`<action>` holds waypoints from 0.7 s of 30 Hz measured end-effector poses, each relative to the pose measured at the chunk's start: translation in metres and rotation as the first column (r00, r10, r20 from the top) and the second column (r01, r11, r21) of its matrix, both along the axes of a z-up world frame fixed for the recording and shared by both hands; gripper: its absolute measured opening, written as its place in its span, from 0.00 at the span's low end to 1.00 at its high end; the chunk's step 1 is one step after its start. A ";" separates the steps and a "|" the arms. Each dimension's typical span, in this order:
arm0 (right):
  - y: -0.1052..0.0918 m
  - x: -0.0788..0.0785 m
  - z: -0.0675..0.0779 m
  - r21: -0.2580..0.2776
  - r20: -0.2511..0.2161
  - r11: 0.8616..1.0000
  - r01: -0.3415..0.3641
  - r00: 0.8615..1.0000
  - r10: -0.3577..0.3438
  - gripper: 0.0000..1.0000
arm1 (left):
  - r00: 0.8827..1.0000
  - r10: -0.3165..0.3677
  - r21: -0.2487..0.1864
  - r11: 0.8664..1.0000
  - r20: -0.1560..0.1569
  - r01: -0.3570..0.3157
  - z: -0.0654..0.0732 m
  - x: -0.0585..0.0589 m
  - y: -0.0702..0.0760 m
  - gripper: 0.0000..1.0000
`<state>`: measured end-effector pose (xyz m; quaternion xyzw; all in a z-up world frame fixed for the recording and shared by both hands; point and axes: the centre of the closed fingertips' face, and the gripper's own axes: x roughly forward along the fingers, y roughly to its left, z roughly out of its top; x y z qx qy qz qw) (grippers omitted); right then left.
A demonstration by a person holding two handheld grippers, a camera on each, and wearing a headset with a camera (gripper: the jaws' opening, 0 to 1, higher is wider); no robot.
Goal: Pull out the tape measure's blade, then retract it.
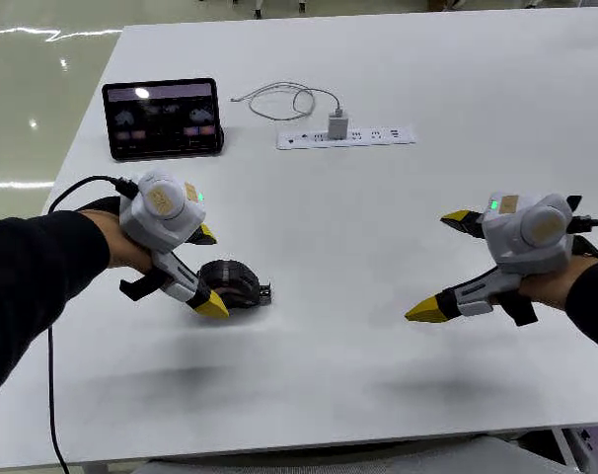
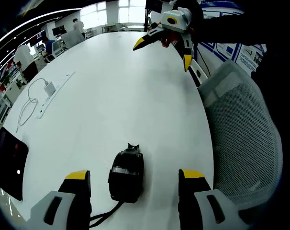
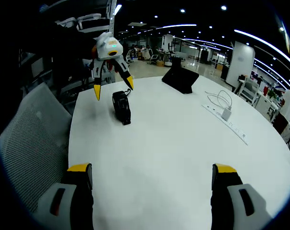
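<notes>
black round tape measure [image 1: 232, 283]: 1 | white two-jaw grippers with yellow tips: 2, left gripper [image 1: 209, 271] and right gripper [image 1: 438, 265] | black rectangular tablet [image 1: 163, 118]: 1 | long white power strip [image 1: 378, 136]: 1 | white charger block [image 1: 337, 125] with looped cable: 1 | white table [image 1: 358, 227]: 1 | grey mesh chair [image 2: 245, 134]: 1

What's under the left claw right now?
The black tape measure lies on the white table, between the yellow tips of the open left claw, not gripped. In the head view the claw hides part of its case.
</notes>
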<state>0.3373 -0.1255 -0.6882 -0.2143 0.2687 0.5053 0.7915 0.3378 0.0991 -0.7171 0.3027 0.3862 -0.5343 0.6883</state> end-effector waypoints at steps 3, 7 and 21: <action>0.011 0.000 -0.004 -0.013 -0.004 0.999 -0.036 0.999 0.036 1.00 | 0.997 -0.045 0.029 0.999 0.067 0.043 -0.005 0.010 -0.002 0.70; 0.026 0.001 -0.008 0.003 -0.025 0.998 -0.056 0.998 0.056 1.00 | 0.999 -0.023 0.079 0.997 0.036 0.020 -0.017 0.011 0.000 0.69; 0.074 0.013 -0.026 0.024 -0.044 0.991 -0.129 0.991 0.130 0.99 | 0.996 -0.085 0.159 0.984 -0.011 0.086 -0.040 0.007 -0.004 0.42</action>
